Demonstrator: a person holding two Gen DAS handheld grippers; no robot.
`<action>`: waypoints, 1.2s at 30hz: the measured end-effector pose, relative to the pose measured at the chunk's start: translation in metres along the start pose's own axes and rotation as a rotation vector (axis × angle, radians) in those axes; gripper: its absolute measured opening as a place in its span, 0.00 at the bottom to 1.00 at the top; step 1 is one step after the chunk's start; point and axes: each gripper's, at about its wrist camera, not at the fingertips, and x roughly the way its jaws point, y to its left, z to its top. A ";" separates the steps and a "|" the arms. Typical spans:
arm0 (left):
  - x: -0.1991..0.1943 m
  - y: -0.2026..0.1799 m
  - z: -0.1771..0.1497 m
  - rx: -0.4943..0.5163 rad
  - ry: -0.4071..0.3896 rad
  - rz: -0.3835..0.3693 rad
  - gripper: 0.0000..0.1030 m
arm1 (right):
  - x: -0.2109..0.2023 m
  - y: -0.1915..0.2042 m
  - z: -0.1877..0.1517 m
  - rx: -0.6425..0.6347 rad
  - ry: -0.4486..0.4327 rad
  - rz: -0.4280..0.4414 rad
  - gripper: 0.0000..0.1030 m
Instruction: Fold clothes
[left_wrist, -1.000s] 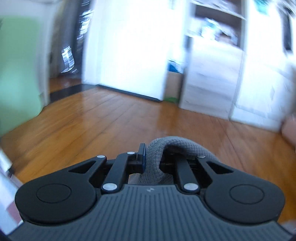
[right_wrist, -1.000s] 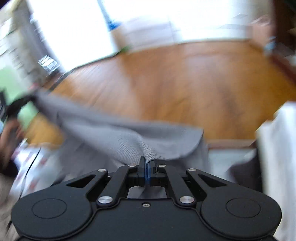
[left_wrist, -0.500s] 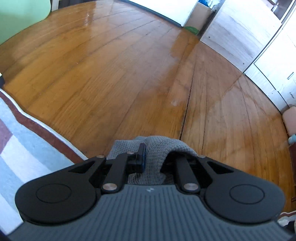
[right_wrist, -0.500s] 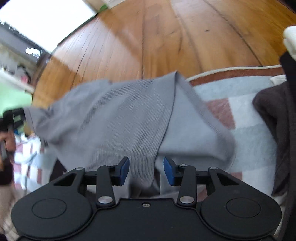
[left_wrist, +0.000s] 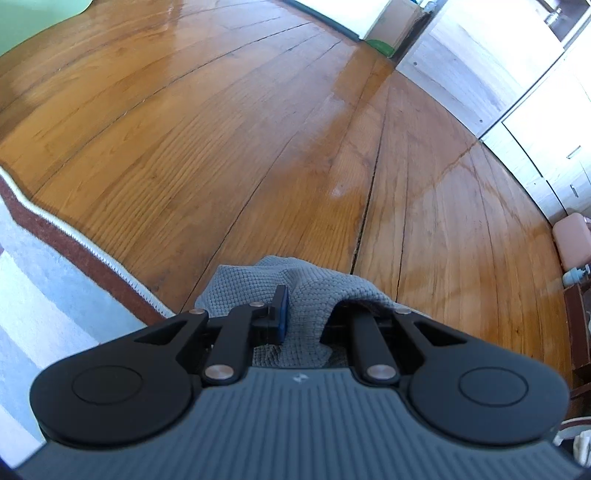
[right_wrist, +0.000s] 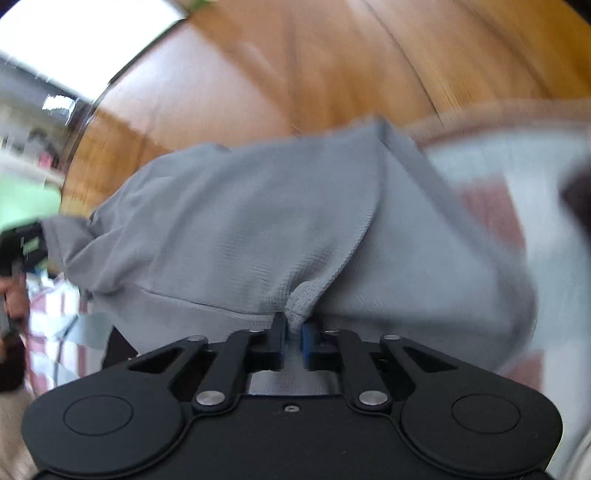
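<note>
Where rug (left_wrist: 55, 273) meets floor (left_wrist: 258, 147), garment (right_wrist: 240, 221) drapes.

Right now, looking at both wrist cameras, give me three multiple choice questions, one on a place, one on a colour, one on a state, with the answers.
1. Where does the grey knit garment mostly lie?
A. across the rug's edge and the wooden floor
B. on a chair
C. in a basket

2. What colour are the pads on the gripper fingers?
A. red
B. blue
C. yellow

3. What is the right gripper doing?
A. hanging open, holding nothing
B. pinching a bunch of the garment
C. gripping a hanger

Answers: 1 A, the cloth spans the rug border and the floor boards. 2 B, blue shows at both tips. 3 B, fabric is gathered between nearly closed fingers.
</note>
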 end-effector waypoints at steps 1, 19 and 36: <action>0.000 -0.002 0.000 0.009 -0.004 -0.005 0.11 | -0.009 0.010 0.003 -0.049 -0.033 -0.008 0.07; 0.022 -0.046 -0.017 0.214 0.122 -0.146 0.57 | -0.111 -0.024 0.054 0.060 -0.407 -0.358 0.03; -0.097 -0.064 -0.032 0.385 -0.309 0.078 0.09 | -0.192 0.066 0.020 -0.270 -0.434 -0.238 0.02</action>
